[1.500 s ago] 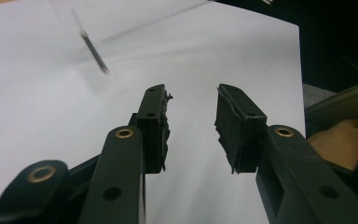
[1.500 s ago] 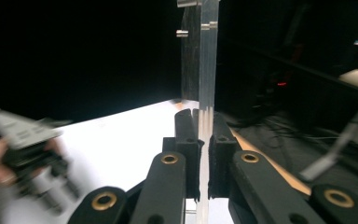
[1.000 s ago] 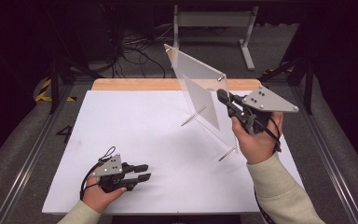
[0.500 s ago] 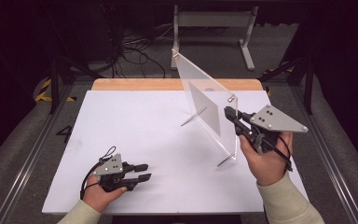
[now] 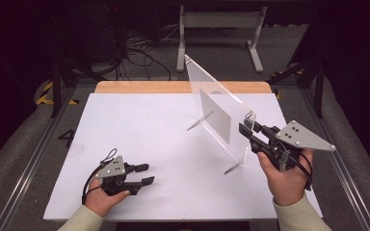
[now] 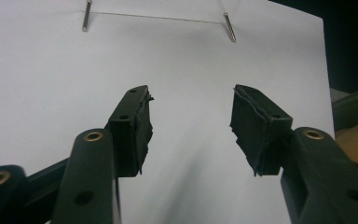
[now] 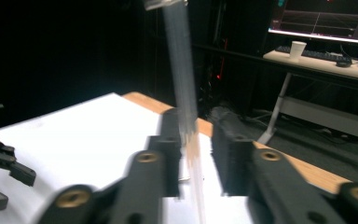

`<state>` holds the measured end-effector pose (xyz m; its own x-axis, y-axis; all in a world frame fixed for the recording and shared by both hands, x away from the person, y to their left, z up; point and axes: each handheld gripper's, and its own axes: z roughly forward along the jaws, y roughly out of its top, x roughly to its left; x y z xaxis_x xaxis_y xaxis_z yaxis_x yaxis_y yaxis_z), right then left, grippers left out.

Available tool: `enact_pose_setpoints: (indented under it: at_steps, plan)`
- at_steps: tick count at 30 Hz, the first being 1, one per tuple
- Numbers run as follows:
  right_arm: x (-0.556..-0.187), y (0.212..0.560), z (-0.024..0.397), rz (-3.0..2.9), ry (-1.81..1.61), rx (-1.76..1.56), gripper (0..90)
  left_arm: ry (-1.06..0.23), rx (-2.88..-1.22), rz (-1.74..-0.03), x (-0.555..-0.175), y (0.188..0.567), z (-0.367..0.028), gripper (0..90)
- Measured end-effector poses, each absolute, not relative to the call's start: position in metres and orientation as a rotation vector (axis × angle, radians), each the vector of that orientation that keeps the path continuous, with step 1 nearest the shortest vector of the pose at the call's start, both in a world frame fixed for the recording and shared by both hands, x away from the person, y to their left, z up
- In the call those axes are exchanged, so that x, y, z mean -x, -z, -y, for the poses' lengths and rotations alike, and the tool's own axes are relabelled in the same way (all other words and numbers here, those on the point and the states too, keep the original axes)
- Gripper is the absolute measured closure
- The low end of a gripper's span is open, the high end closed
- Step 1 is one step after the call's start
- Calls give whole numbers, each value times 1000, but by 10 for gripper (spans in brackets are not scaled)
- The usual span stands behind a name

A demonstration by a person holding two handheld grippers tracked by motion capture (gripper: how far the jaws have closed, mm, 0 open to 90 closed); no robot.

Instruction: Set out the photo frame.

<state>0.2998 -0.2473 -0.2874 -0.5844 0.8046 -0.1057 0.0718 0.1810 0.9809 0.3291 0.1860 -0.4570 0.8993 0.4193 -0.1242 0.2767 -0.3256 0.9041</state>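
A clear acrylic panel [image 5: 217,110] with a white sheet in it stands on edge on the white table [image 5: 139,130], resting on two metal rod feet [image 5: 200,120] [image 5: 235,165]. My right gripper [image 5: 244,129] is at the panel's near upper corner. Its jaws have just been opening and now stand open, with the panel's edge [image 7: 179,70] between them in the right gripper view [image 7: 198,135] and a gap on one side. My left gripper [image 5: 147,173] lies low at the front left. Its jaws have just been opening too, with nothing between them [image 6: 191,121]; the rods [image 6: 87,16] lie far ahead.
A wooden strip [image 5: 173,86] runs along the table's far edge. A metal stand [image 5: 219,19] and cables [image 5: 139,53] are on the floor behind. The right gripper view shows a desk with a cup [image 7: 298,49] farther off.
My right gripper came nearer and lower with the panel's corner, and its jaws have parted from the panel. My left gripper stayed in place and its jaws spread wider.
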Motion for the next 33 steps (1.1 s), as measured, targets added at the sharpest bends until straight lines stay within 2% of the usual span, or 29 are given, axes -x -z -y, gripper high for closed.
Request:
enact_pose_setpoints:
  at_steps: [2,5,11,13,16,26,33]
  plan:
    - [-296,288,252,-1810,-1472,-791,587,-156,-1917,-521,-330,457,-187,457]
    - [-285,291,264,-1821,-1503,-737,567,-163,-1906,-530,-332,457,-189,435]
    - [-275,310,292,-1966,-1479,-730,697,-217,-1916,-560,-339,457,-191,345]
    - [-277,320,299,-2002,-1425,-746,801,-226,-1918,-573,-342,457,-192,339]
    - [-288,338,307,-2039,-1357,-817,893,-242,-1919,-585,-345,456,-194,332]
    - [-334,413,317,-2204,-1116,-1023,900,-303,-1969,-694,-353,463,-202,296]
    - [-346,437,315,-2265,-1063,-1079,900,-321,-1975,-688,-352,462,-201,294]
